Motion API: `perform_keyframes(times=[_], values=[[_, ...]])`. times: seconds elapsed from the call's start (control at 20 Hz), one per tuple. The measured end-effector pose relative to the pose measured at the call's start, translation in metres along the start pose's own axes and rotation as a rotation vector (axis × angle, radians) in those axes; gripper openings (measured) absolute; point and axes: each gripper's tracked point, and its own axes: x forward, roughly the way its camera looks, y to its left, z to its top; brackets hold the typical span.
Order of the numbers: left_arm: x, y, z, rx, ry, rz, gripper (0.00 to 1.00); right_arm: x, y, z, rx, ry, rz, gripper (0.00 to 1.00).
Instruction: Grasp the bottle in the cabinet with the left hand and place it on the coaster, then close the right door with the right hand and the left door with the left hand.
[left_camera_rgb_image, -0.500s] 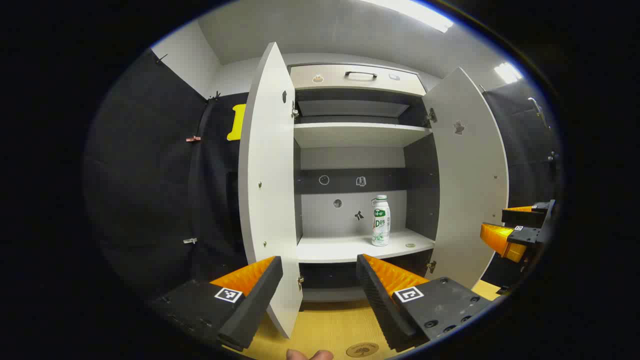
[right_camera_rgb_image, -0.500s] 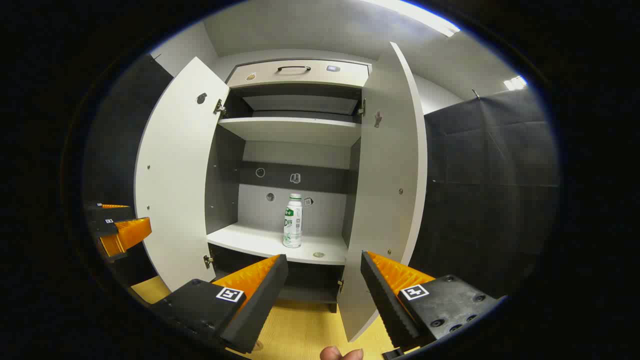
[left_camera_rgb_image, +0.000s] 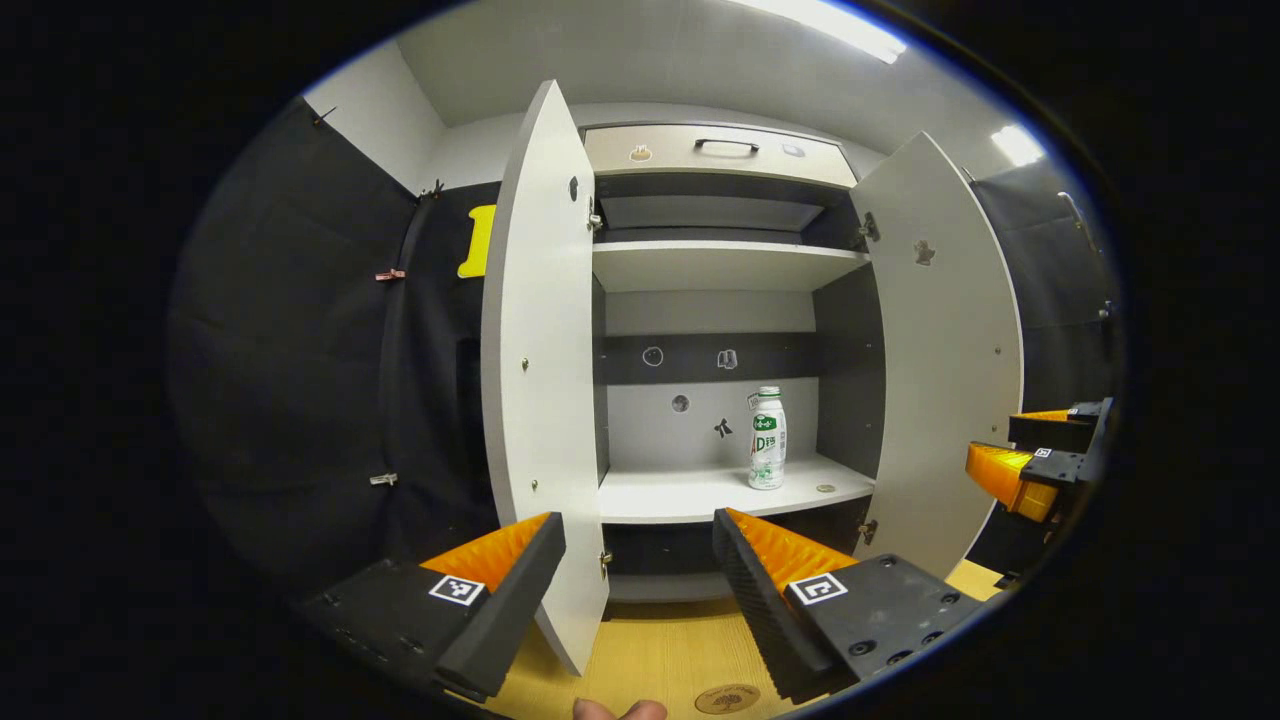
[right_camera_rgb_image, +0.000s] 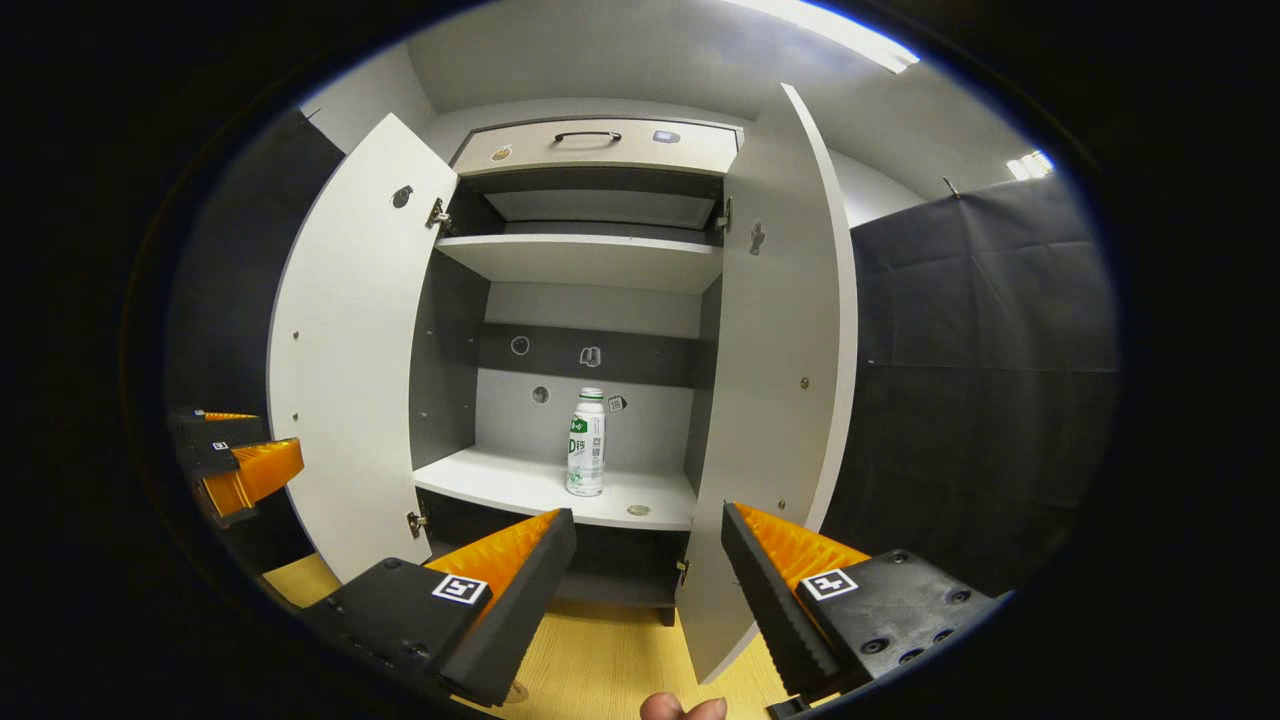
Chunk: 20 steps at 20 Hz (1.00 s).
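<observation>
- Left gripper view: your left tongs (left_camera_rgb_image: 638, 560) sit at 6 o'clock, fingers spread wide with nothing between them.
- The bottle (left_camera_rgb_image: 767, 439) stands upright on the cabinet's lower shelf (left_camera_rgb_image: 690, 495), up at about 1 o'clock from those tongs and well apart from them, closer to the shelf's right side.
- The left door (left_camera_rgb_image: 540, 370) stands open edge-on just above your left finger; the right door (left_camera_rgb_image: 945, 350) swings open at 3 o'clock.
- The coaster (left_camera_rgb_image: 727, 698) lies on the wooden surface (left_camera_rgb_image: 650, 655) at 6 o'clock, just below the tongs.
- Your other tongs show at the 3 o'clock edge, beyond the right door.
- Right gripper view: your right tongs (right_camera_rgb_image: 648, 565) are likewise wide open and hold nothing.
- Here the bottle (right_camera_rgb_image: 587, 443) stands at 11 o'clock from them, well apart, between the two open doors.
</observation>
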Motion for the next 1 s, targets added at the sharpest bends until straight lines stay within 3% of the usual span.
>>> perform_keyframes(times=[0.55,1.0], values=[[0.008,-0.001,-0.002,-0.008,0.0,-0.002,0.95,0.002,0.0,0.0,0.031,0.004,0.001,0.98],[0.07,-0.077,0.005,-0.033,-0.01,-0.106,0.95,-0.003,-0.029,-0.001,0.07,0.017,0.001,0.98]])
